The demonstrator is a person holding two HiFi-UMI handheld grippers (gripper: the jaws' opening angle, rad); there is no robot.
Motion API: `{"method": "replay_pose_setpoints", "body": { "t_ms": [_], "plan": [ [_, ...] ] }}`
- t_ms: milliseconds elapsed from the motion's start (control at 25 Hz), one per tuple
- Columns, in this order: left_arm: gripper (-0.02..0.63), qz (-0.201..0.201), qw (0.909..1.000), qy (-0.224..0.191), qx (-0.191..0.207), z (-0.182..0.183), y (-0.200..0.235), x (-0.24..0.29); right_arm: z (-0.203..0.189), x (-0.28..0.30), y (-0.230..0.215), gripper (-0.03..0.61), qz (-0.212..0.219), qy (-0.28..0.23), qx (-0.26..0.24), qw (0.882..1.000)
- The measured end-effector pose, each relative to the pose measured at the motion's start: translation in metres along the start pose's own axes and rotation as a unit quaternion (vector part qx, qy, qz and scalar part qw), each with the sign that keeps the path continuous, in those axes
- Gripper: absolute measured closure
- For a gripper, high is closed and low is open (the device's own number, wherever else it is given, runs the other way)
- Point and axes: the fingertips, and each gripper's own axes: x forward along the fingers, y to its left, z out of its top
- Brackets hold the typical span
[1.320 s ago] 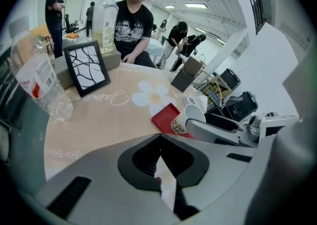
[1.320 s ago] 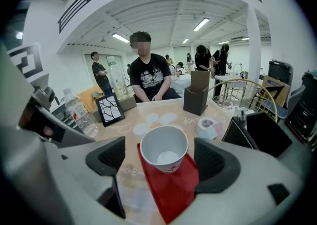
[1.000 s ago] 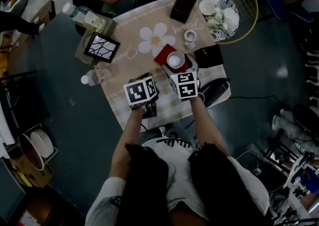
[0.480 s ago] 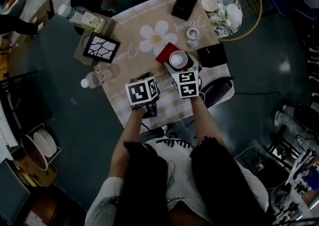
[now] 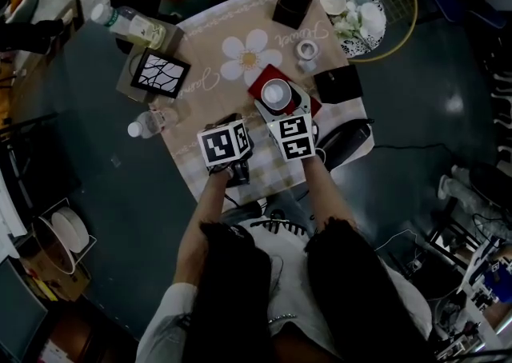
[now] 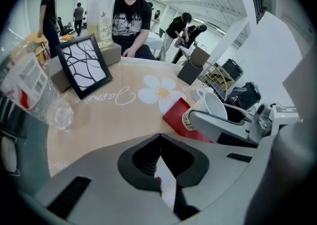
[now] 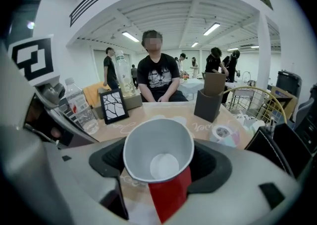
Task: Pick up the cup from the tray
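A white paper cup (image 5: pixel 274 94) stands on a red tray (image 5: pixel 258 81) in the middle of the flower-print table. My right gripper (image 5: pixel 278 105) reaches it from the near side. In the right gripper view the cup (image 7: pixel 151 144) fills the gap between the jaws, which are closing and press its rim into an oval above the tray (image 7: pixel 171 194). The left gripper view shows the cup (image 6: pixel 213 107) tilted against a right finger (image 6: pixel 218 130). My left gripper (image 5: pixel 226 133) hovers just left of it, shut and empty (image 6: pixel 158 140).
A framed picture (image 5: pixel 162 75) and a water bottle (image 5: pixel 152 121) stand at the left. A tape roll (image 5: pixel 305 51) and two black boxes (image 5: pixel 294 3) (image 5: pixel 338 83) are beyond and right of the tray. A wire basket (image 5: pixel 400 1) holds crockery. A person (image 7: pixel 157 78) sits opposite.
The right gripper has edged slightly forward, with its jaws on both sides of the cup. The left gripper has barely moved.
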Motion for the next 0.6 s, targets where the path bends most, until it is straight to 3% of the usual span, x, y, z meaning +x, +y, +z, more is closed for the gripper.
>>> {"method": "replay_pose_setpoints", "body": {
  "t_ms": [200, 600],
  "plan": [
    [0.606, 0.011, 0.9999, -0.009, -0.007, -0.001, 0.013, -0.008, -0.005, 0.005, 0.035, 0.216, 0.051, 0.019, -0.015, 0.998],
    [0.606, 0.043, 0.9982, -0.011, -0.041, -0.014, 0.057, -0.017, -0.008, 0.015, 0.082, 0.216, 0.096, 0.032, -0.042, 0.994]
  ]
}}
